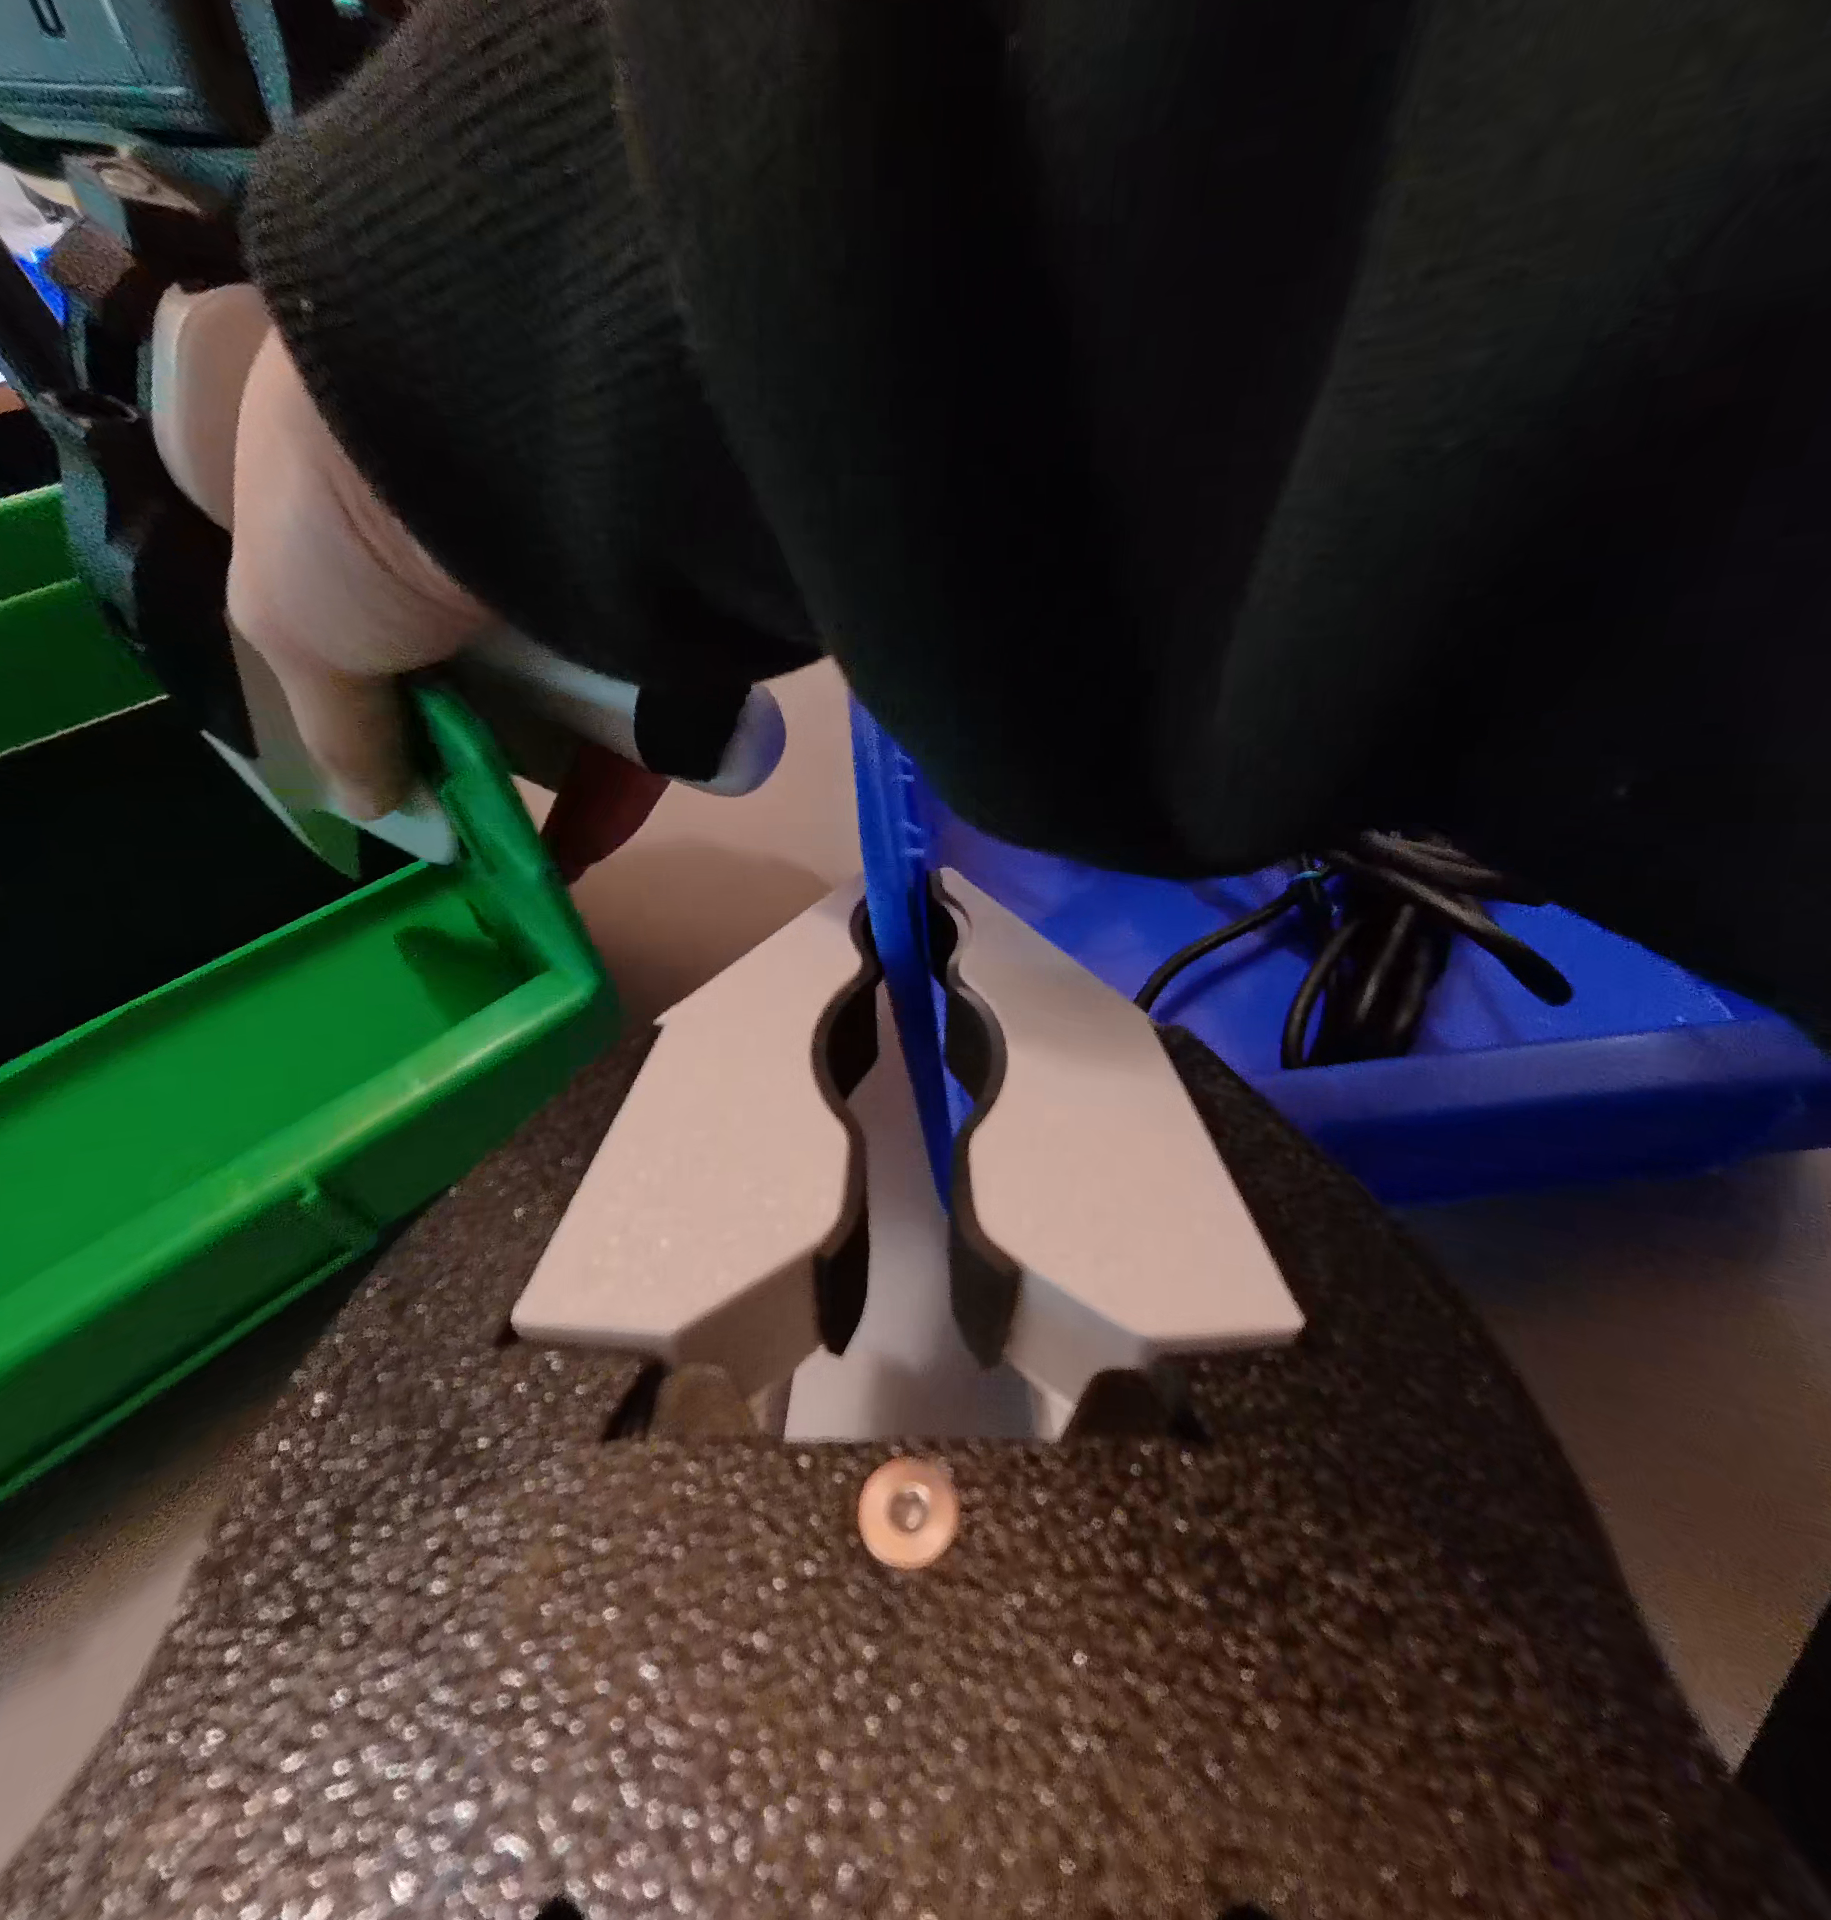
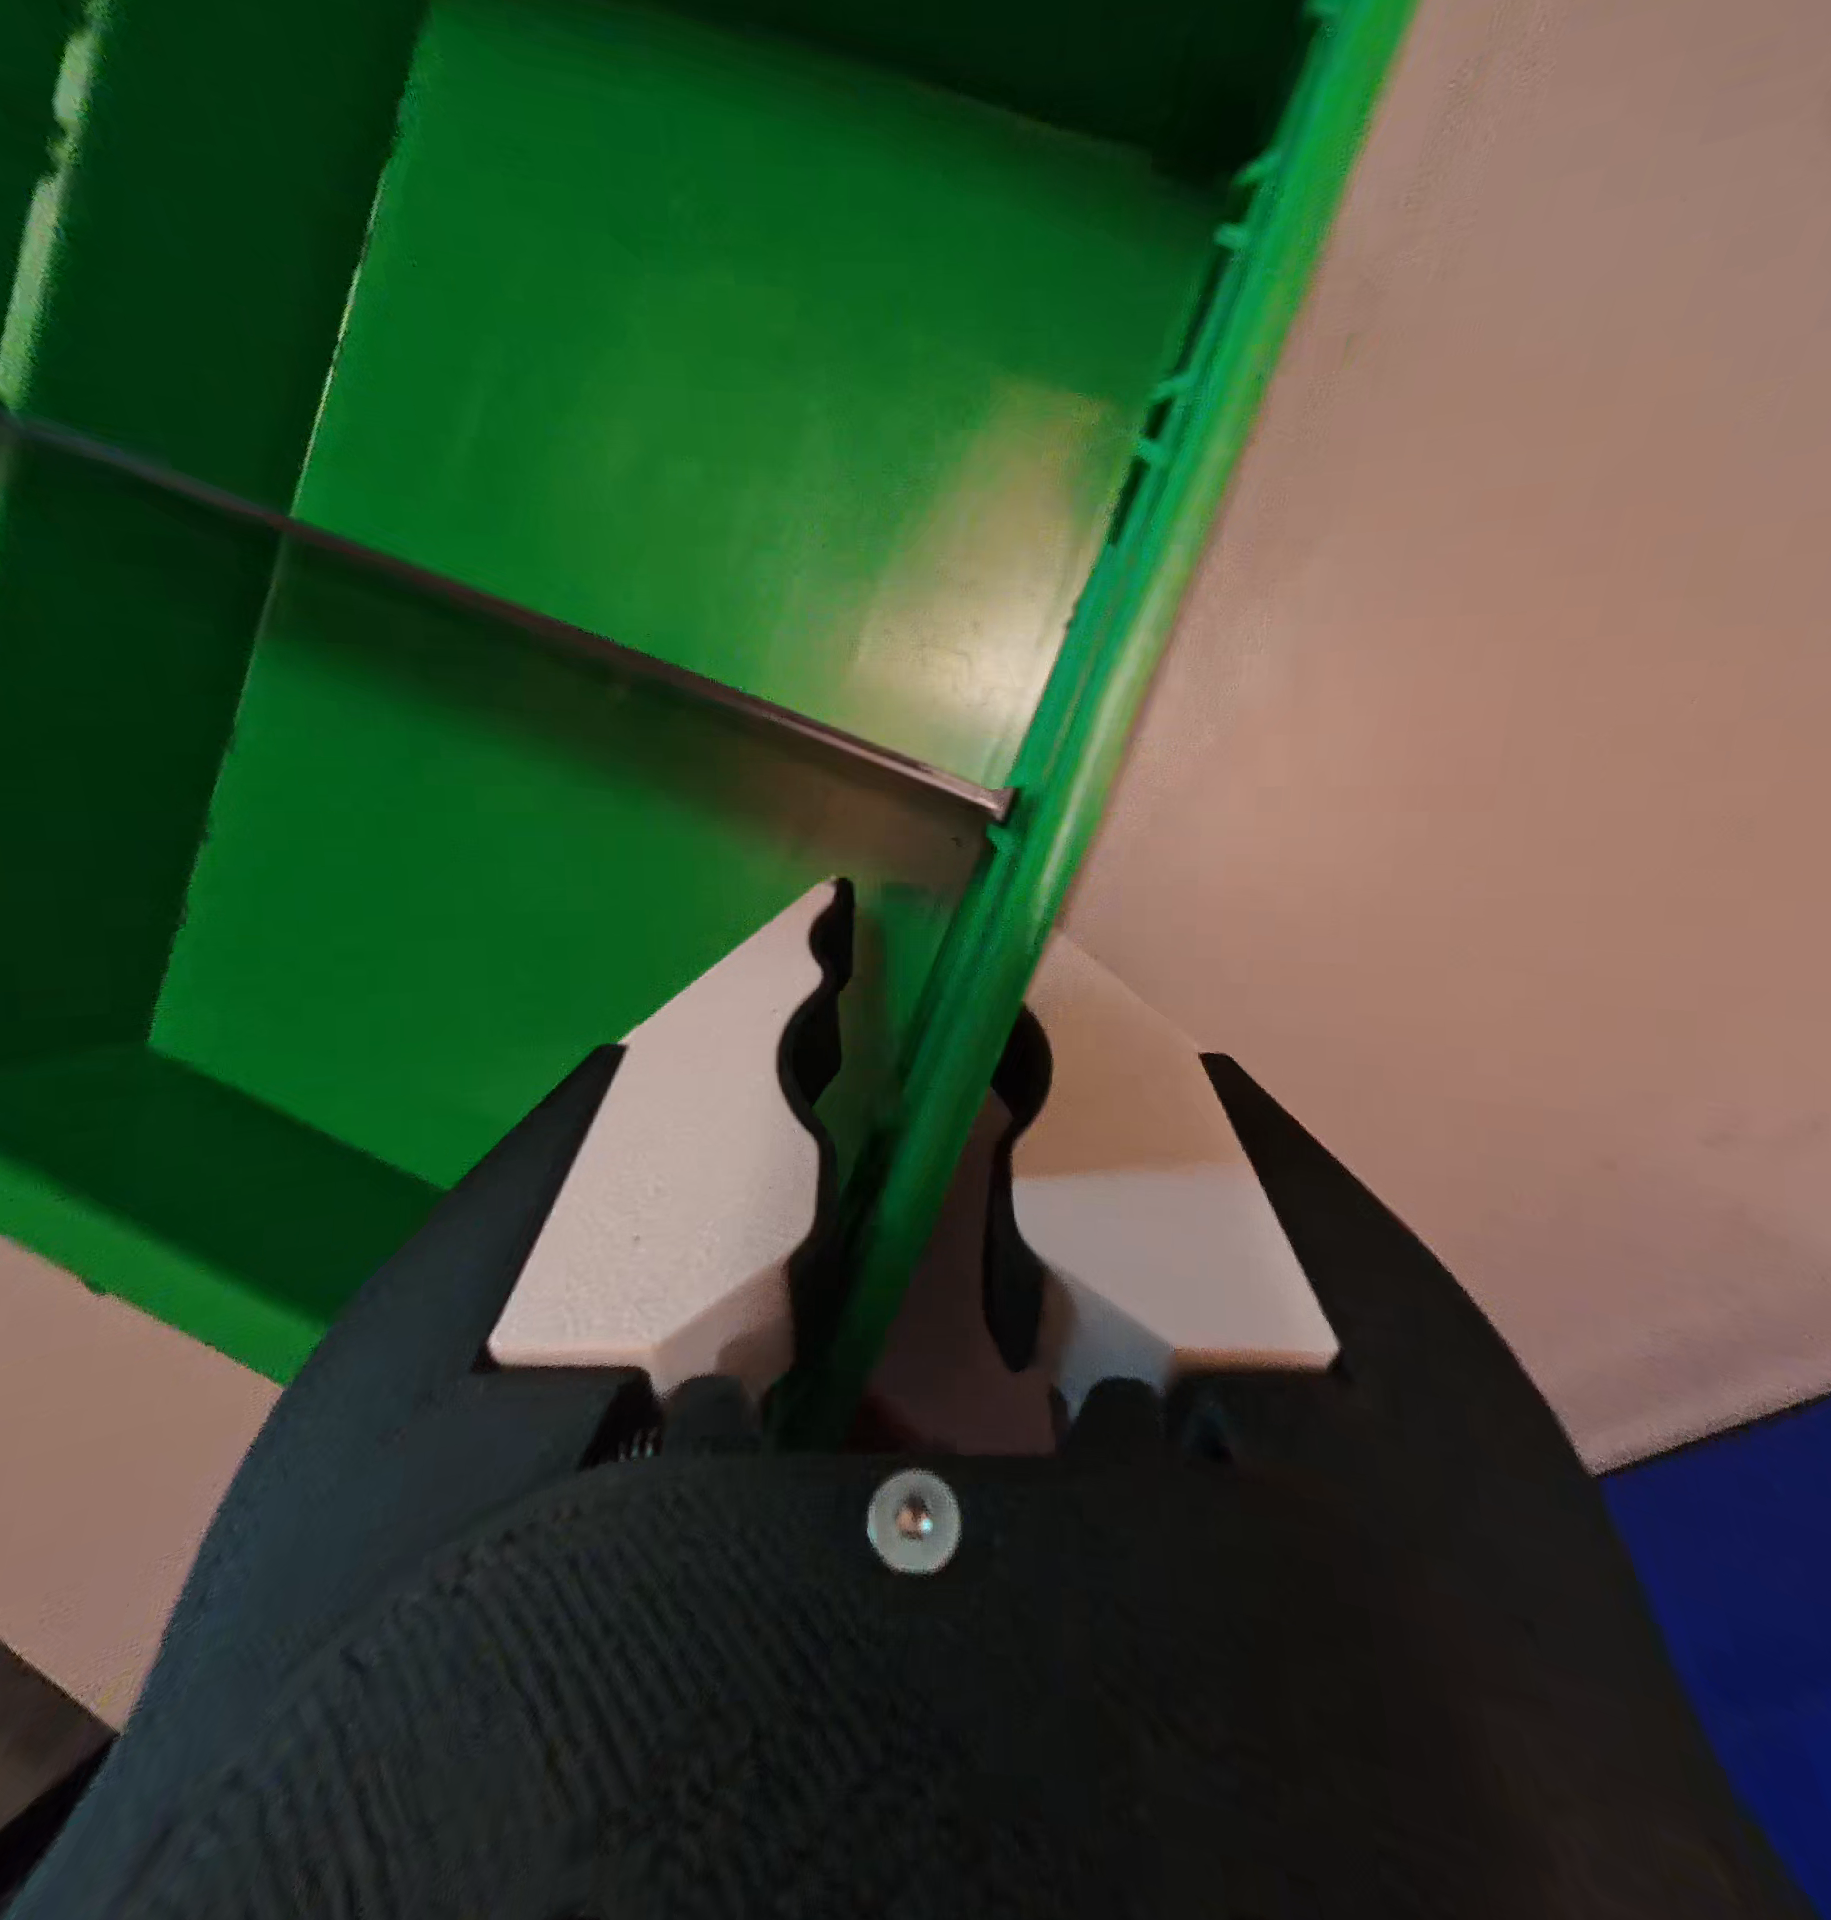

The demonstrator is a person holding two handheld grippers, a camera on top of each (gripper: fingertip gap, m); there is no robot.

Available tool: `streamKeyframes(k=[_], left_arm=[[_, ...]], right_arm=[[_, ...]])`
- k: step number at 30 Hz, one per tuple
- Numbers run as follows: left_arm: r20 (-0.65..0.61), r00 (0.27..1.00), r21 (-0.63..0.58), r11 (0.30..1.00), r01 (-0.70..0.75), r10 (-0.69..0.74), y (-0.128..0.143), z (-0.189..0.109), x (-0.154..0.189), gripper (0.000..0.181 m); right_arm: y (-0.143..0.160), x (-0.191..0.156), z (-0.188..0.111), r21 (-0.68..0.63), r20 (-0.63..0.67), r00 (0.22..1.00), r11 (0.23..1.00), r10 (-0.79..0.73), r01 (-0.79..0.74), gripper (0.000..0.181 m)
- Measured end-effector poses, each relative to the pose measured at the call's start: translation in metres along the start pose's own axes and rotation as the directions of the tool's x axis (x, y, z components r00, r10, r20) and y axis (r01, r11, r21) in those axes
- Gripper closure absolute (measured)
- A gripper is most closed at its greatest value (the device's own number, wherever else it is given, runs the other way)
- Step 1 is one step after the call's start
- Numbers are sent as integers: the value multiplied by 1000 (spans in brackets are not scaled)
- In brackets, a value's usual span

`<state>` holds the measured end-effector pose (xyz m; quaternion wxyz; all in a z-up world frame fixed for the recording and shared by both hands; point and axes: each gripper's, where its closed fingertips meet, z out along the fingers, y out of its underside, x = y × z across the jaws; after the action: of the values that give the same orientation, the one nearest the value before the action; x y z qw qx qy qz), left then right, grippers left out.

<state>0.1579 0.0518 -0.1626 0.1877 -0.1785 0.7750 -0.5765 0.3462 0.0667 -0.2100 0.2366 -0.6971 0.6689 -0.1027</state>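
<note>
Your left claw (image 1: pixel 906 1049) is nearly closed on the upright side wall of the blue bin (image 1: pixel 1513 1101), one finger inside and one outside, a grip that suits steadying or dragging it; a coiled black cable (image 1: pixel 1358 956) lies in that bin. Your right claw (image 2: pixel 932 1091) straddles the green bin's (image 2: pixel 682 416) rim the same way, clamped on the wall just short of its dark divider (image 2: pixel 578 634). Both bins stand on the pale worktop (image 2: pixel 1513 727), near each other.
</note>
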Motion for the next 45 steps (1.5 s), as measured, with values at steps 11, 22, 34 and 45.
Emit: streamKeyframes(k=[11, 22, 34, 45], left_arm=[[40, 994, 1, 995, -102, 102, 1, -1, -4, 177], [171, 985, -22, 999, 30, -26, 18, -35, -89, 176], [463, 847, 18, 958, 287, -263, 54, -100, -284, 180], [487, 855, -126, 954, 271, -179, 54, -77, -341, 178]], right_arm=[[-49, -4, -63, 79, 69, 969, 970, -237, 231, 165], [-42, 144, -255, 356, 12, 951, 890, -310, 285, 166], [171, 412, -261, 244, -91, 985, 962, 148, -122, 165], [207, 466, -208, 159, -30, 960, 950, 278, -270, 164]])
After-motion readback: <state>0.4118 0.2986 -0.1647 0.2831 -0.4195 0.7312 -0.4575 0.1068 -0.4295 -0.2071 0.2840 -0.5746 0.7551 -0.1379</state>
